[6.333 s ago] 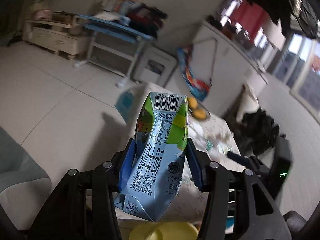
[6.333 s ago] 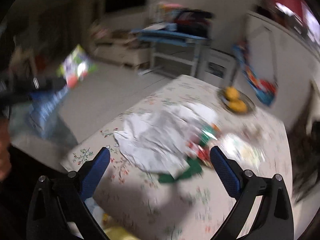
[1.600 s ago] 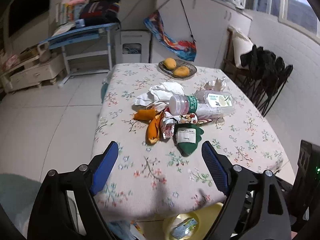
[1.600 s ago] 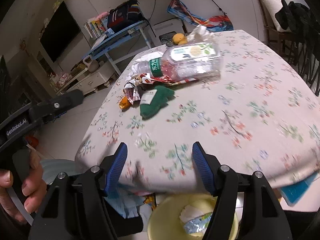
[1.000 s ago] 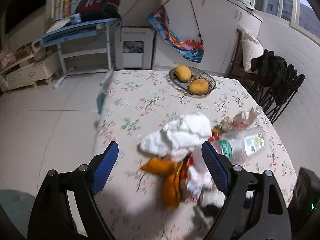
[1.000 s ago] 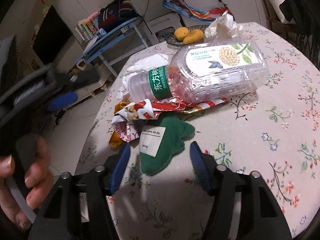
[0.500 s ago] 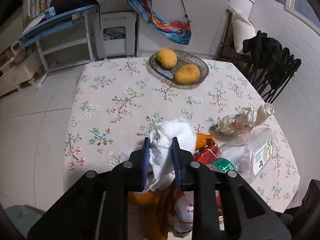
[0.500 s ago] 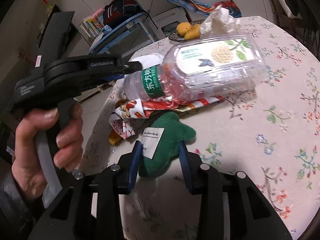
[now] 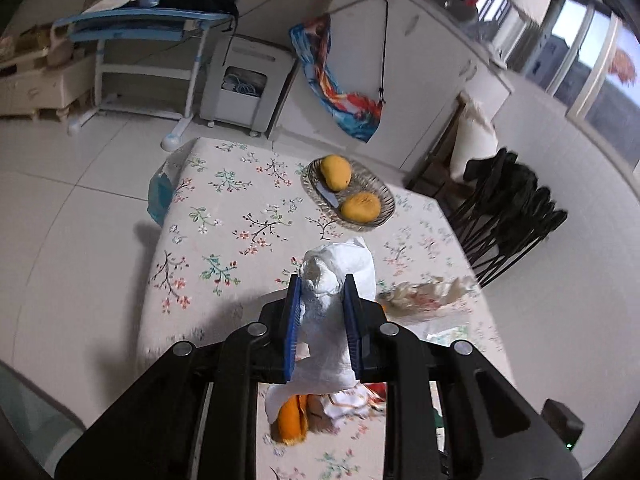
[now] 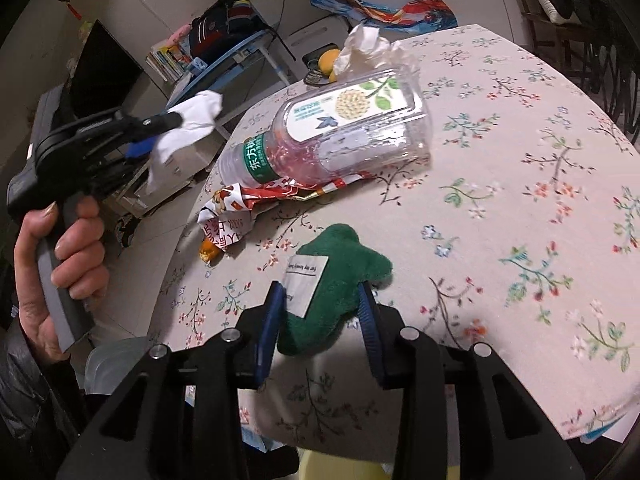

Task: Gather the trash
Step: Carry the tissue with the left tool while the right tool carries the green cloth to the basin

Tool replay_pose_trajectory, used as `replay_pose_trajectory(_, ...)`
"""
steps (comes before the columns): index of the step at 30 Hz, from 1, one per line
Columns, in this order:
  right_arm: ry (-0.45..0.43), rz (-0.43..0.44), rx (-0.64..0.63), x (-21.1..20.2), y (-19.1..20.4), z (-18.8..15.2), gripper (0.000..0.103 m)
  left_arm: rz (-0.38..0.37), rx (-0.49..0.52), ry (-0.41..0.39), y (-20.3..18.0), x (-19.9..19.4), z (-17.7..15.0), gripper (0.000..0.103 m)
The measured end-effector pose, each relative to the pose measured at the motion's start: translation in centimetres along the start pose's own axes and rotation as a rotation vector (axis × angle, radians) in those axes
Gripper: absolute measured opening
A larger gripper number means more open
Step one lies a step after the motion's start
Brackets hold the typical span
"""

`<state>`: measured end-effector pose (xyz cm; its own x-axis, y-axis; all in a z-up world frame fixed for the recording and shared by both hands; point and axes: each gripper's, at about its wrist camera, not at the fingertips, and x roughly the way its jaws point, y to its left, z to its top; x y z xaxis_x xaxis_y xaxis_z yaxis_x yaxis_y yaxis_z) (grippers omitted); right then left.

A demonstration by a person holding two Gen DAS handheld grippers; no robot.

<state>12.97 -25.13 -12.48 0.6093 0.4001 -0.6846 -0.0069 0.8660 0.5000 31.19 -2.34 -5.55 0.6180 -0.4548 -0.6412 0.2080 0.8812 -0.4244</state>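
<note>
The left gripper (image 9: 320, 280) has its fingers clamped on a crumpled white tissue (image 9: 336, 276), which bulges out past the fingertips and hangs down in a tail below them. In the right wrist view the same gripper, held in a person's hand (image 10: 68, 248), is lifted clear of the bench (image 10: 520, 160) at its left side, with the tissue in the air.

The right gripper (image 10: 320, 294) has its fingers pressed on either side of a green plush scrap (image 10: 340, 276) with a white label (image 10: 306, 284), near the bench's near edge. The scrap appears to rest on the flowered cloth.

Further in from the green scrap lies a clear plastic bottle (image 10: 340, 144) on its side, green band toward the left, partly over a red and white wrapper (image 10: 240, 208). A bit of orange peel (image 10: 210, 254) shows just beside the wrapper's near left end; from the left wrist view the peel (image 9: 292, 420) sits below the gripper. A crumpled clear plastic bag (image 10: 368, 48) lies just beyond the bottle, on its far side.

At the far end of the bench a glass dish (image 9: 350, 196) holds two mangoes (image 9: 336, 172) and a small knife. A yellow bin (image 10: 340, 468) shows under the near edge of the bench, mostly hidden by the right gripper's body.
</note>
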Motion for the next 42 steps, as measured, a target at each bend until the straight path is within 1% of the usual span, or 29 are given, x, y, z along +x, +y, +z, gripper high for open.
replay_pose_trajectory(3,-0.017,0.004,0.002,-0.9,0.0,-0.1,0.038,-0.047,-0.048,-0.016,0.4,-1.5,-0.7,0.02)
replay_pose_trajectory(4,-0.021,0.003,0.003,-0.7,0.0,0.5,0.038,-0.065,-0.064,-0.018,0.6,-1.8,-0.9,0.02)
replay_pose_trajectory(6,-0.031,0.004,0.008,-1.1,-0.1,0.4,0.038,-0.111,-0.112,-0.02,1.1,-2.6,-1.6,0.02)
replay_pose_trajectory(11,-0.049,0.018,0.017,-2.0,-0.3,-0.2,0.038,-0.108,-0.115,-0.022,0.9,-4.0,-3.1,0.02)
replay_pose_trajectory(14,-0.058,0.027,0.017,-2.7,-0.4,-0.7,0.038,-0.147,-0.14,-0.014,1.1,-4.6,-4.0,0.02)
replay_pose_trajectory(21,-0.081,0.038,0.026,-4.3,-0.4,-1.3,0.038,-0.118,-0.1,-0.011,0.0,-5.6,-6.3,0.02)
replay_pose_trajectory(27,-0.077,0.043,0.008,-5.0,-0.1,-2.2,0.038,-0.05,0.025,-0.023,-3.0,-6.8,-9.2,0.02)
replay_pose_trajectory(30,-0.075,0.044,-0.008,-5.5,0.2,-2.8,0.038,-0.029,0.063,-0.027,-4.1,-7.4,-10.7,0.02)
replay_pose_trajectory(37,-0.055,0.048,-0.035,-6.5,0.6,-4.3,0.038,0.003,0.112,-0.021,-5.5,-8.4,-14.0,0.02)
replay_pose_trajectory(42,-0.021,0.043,-0.06,-7.3,0.7,-6.3,0.038,0.024,0.138,-0.021,-6.2,-9.1,-15.9,0.02)
